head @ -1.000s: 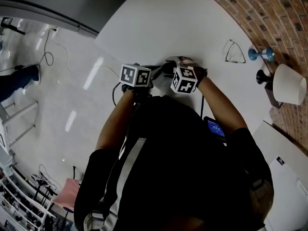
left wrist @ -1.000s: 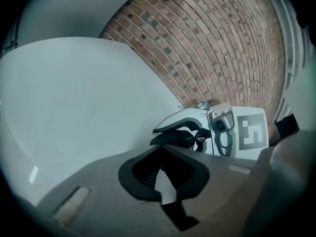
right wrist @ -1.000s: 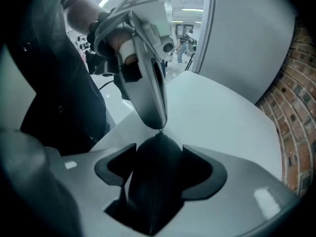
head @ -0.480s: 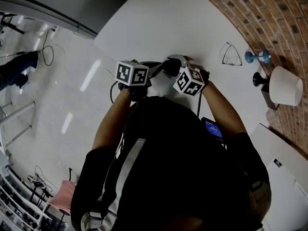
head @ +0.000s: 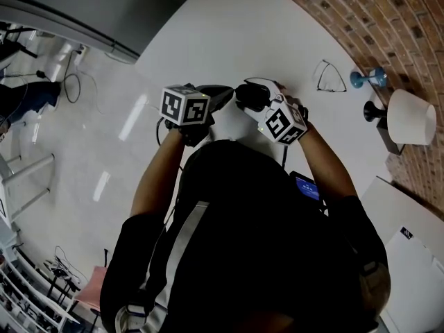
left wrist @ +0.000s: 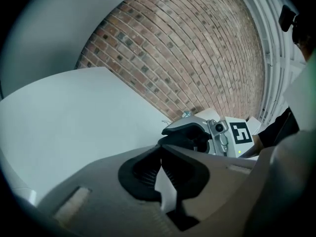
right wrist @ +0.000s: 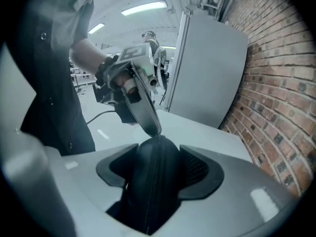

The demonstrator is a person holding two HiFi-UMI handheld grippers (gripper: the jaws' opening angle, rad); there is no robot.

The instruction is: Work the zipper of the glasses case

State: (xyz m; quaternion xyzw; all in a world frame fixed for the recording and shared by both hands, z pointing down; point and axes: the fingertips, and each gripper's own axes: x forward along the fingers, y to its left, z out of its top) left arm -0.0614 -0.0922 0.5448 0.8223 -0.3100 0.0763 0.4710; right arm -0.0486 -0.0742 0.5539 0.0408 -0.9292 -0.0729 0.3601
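So we're at the get-a-grip stage, I'd say. Right claw [right wrist: 159, 149] has just been closing and clamps the case [right wrist: 165, 181], which sits between its pads and pokes out past them, zipper [right wrist: 153, 191] facing the camera. Left claw [left wrist: 161, 151] is pinched fully together, tips touching the end of the case farthest from the right claw. My guess is it's on the pull, though I can't make one out. Next move, I reckon: right claw holds firm while the left drags along the zipper line without slipping off.

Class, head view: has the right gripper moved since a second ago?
Yes: the right gripper shifted toward the spectacles; its jaws have just been closing on the glasses case.
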